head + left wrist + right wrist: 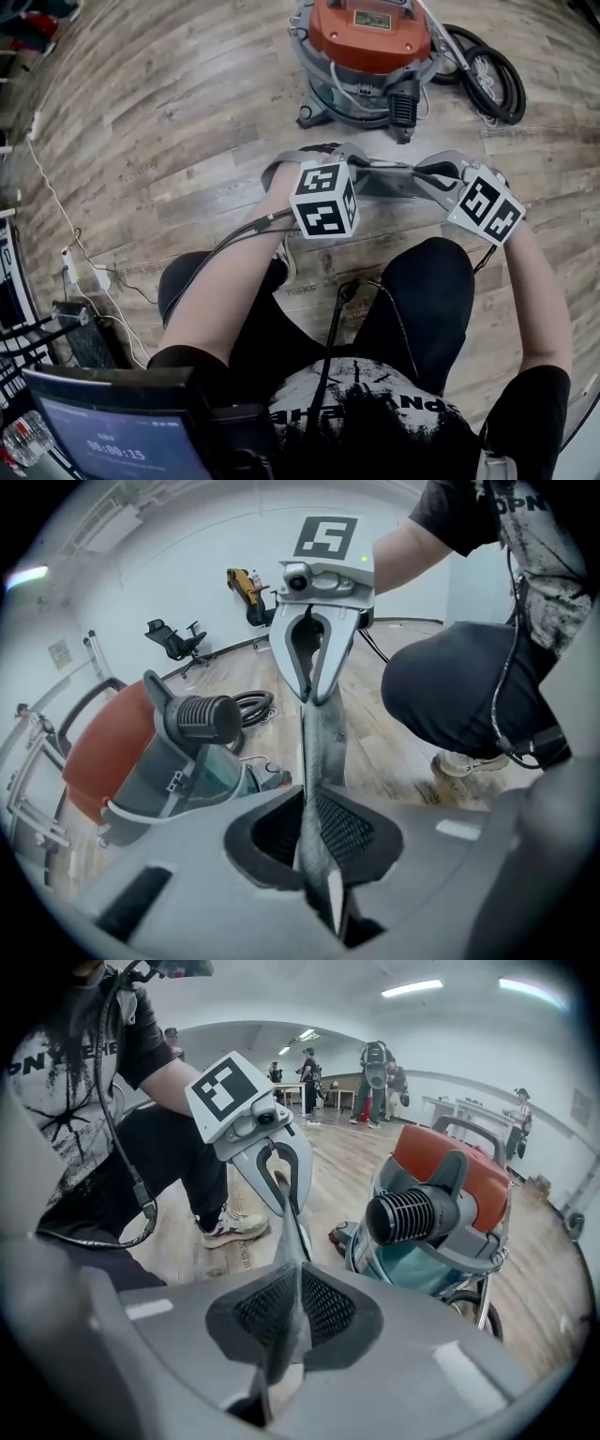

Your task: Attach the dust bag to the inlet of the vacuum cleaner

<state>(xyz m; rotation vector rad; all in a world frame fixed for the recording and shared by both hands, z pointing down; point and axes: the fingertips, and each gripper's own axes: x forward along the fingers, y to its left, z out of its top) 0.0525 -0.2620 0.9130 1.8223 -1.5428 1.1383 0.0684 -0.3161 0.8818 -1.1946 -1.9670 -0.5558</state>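
Note:
I hold a flat grey dust bag (394, 181) stretched between both grippers, above the wooden floor in front of the person's knees. My left gripper (367, 169) is shut on the bag's left end and my right gripper (424, 174) is shut on its right end. In the left gripper view the bag (319, 752) runs edge-on from my jaws to the right gripper (314, 691). The right gripper view shows the bag (292, 1241) reaching the left gripper (281, 1190). The red-topped vacuum cleaner (370, 56) stands beyond, its black ribbed inlet (403, 108) facing me, apart from the bag.
A coiled black hose (487, 75) lies right of the vacuum. A power strip and cables (70, 267) run along the left, with a screen (122, 427) at the lower left. Several people (375, 1072) stand far back, and an office chair (173, 639) is by the wall.

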